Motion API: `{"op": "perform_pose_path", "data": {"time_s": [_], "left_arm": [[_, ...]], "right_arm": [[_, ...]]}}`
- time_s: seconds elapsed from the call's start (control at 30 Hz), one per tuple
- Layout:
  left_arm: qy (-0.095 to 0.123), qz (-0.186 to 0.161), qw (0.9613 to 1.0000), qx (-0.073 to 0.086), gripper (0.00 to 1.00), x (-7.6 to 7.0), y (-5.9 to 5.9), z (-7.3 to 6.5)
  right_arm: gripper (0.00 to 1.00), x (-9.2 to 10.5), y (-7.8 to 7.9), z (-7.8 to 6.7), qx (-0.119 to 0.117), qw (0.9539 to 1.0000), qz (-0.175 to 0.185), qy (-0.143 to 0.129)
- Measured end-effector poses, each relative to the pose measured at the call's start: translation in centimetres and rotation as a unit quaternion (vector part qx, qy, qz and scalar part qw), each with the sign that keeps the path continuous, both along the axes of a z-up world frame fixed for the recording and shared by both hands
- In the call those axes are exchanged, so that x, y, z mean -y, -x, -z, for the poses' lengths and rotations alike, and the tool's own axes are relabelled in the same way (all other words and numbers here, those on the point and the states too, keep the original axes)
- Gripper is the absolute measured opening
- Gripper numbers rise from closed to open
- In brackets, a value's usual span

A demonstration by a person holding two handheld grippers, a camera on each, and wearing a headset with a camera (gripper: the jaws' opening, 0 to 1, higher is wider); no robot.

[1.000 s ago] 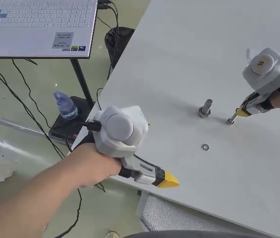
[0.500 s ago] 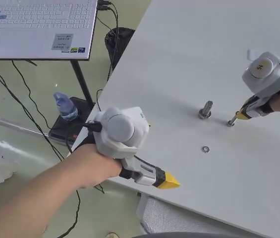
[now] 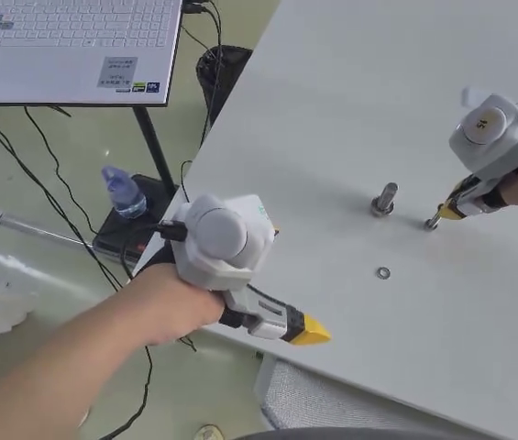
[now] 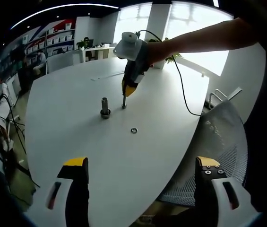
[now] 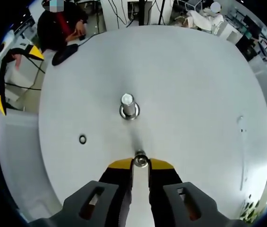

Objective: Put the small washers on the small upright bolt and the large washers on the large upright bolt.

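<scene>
The small bolt (image 5: 141, 160) is held upright between the nearly closed tips of the right claw (image 5: 141, 164) (grip cannot be confirmed), and the loose washer (image 5: 82, 139) is laid flat to its left, ahead of the wide-open left claw (image 4: 141, 163).

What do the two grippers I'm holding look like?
The left gripper and right gripper share rounded light-grey housings, black jaws tipped yellow, and black cables. The right one's housing carries a round label with a number. Forearms are bare of sleeves.
</scene>
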State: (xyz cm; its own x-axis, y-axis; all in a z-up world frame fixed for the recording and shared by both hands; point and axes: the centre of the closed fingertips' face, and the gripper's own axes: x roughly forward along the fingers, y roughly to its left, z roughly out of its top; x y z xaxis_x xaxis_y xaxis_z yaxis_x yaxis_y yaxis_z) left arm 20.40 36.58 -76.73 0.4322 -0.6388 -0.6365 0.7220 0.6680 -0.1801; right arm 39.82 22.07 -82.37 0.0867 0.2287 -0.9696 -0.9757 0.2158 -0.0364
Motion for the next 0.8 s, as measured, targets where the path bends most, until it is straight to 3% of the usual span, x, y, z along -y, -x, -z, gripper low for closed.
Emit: {"op": "perform_pose_path", "data": {"time_s": [0.8], "left_arm": [[-0.004, -0.001, 0.9999, -0.009, 0.91, -0.3, -0.2, 0.6]], "right_arm": [[0.12, 0.0, 0.3, 1.9, -0.003, 0.9997, -0.018, 0.018]]}}
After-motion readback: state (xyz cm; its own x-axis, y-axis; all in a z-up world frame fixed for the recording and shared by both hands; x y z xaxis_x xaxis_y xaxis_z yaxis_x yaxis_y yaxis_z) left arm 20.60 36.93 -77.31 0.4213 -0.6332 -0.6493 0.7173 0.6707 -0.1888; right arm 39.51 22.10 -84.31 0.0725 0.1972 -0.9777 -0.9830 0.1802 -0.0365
